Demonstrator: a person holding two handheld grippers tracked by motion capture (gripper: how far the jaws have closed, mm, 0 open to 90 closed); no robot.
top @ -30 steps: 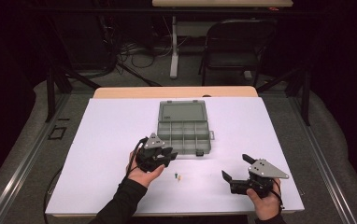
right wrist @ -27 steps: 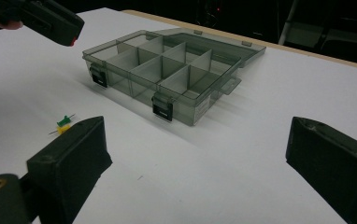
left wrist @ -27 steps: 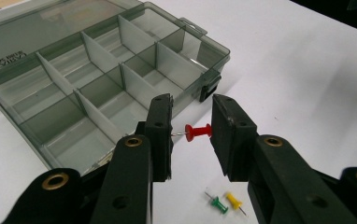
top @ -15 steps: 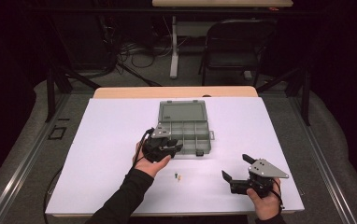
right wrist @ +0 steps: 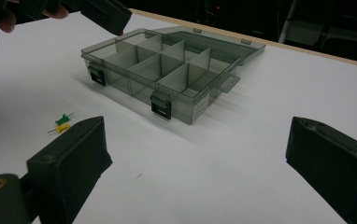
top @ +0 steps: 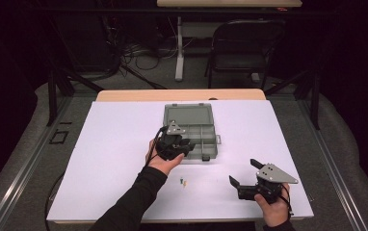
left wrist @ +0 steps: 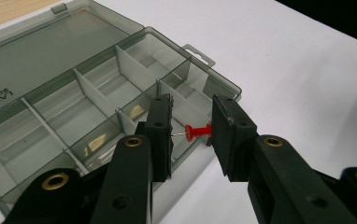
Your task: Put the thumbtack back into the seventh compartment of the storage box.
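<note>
The left gripper point(left wrist: 190, 135) is clamped on a red pushpin point(left wrist: 196, 132): its 2 black jaws press the pin from both ends, the plastic head against one pad and the metal tip toward the other, so the pin's long axis runs straight across the gap, jaw to jaw. In the high view this gripper point(top: 175, 144) hangs at the near left corner of the open grey box point(top: 191, 126).

From the gripper, the box point(left wrist: 74, 107) lies directly below and ahead of the jaws. The pin sits above the near wall of the box, roughly where a front compartment meets the rim; whether it is fully inside that compartment's outline I cannot tell. That is the relation the next move seems to turn on: a small push forward should put the pin over open space, and spreading the jaws would then let it fall in sideways.

The right gripper point(right wrist: 200, 154) is open, jaws wide apart with nothing between them, resting in the hand well to the near right of the box point(right wrist: 167, 70). 2 more pins, a green one point(right wrist: 63, 118) and a yellow one point(right wrist: 61, 127), lie touching on the white table point(right wrist: 260, 140), ahead and left of its jaws, nearer to it than to the left gripper's.
</note>
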